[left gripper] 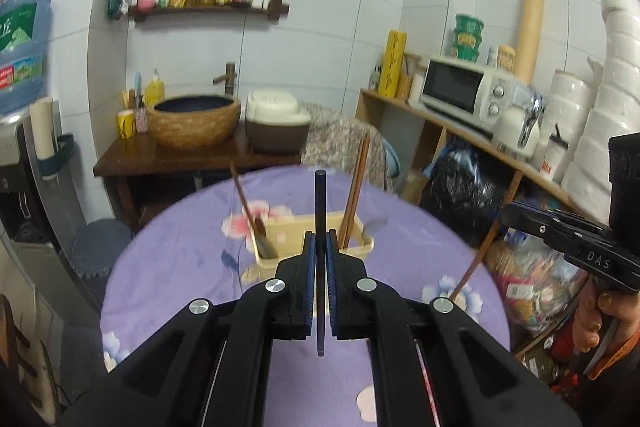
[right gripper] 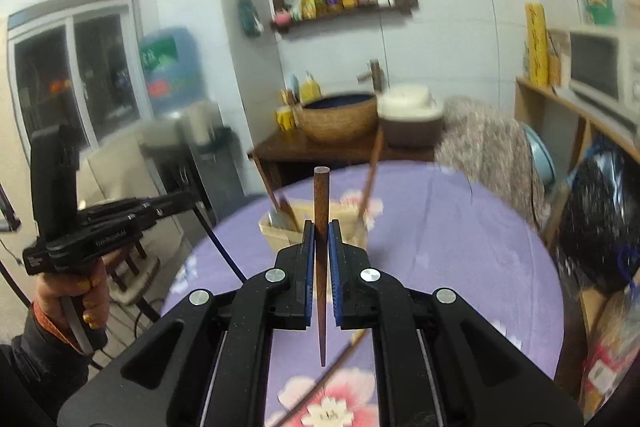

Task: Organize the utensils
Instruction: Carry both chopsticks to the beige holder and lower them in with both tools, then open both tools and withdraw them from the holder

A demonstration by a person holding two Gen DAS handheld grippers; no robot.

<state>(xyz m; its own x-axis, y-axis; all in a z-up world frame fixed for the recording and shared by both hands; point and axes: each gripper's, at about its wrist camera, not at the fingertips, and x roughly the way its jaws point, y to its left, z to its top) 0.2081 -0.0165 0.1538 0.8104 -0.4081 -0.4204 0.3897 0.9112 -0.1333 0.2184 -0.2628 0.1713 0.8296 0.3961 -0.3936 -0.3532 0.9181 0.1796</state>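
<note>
A beige utensil holder (left gripper: 362, 247) (right gripper: 276, 230) stands on the round table's purple flowered cloth (left gripper: 180, 267) (right gripper: 460, 247). Brown chopsticks (left gripper: 355, 187) (right gripper: 372, 179) and a brown-handled spoon (left gripper: 250, 211) (right gripper: 280, 207) lean in it. My left gripper (left gripper: 320, 243) (right gripper: 176, 205) is shut on a dark chopstick (left gripper: 320, 195) (right gripper: 222, 249), held upright before the holder. My right gripper (right gripper: 322, 231) (left gripper: 510, 213) is shut on a brown wooden chopstick (right gripper: 321, 195) (left gripper: 476, 263), thick end up. Another brown chopstick (right gripper: 320, 385) lies on the cloth under the right gripper.
Behind the table stand a wooden stand (left gripper: 160, 159) with a woven basin (left gripper: 196, 123) and a rice cooker (left gripper: 276, 123). A cloth-draped chair (left gripper: 344, 135) is at the far edge. A shelf with a microwave (left gripper: 460, 91) and a black bag (left gripper: 464, 195) are at the right, a water dispenser (right gripper: 172, 75) at the left.
</note>
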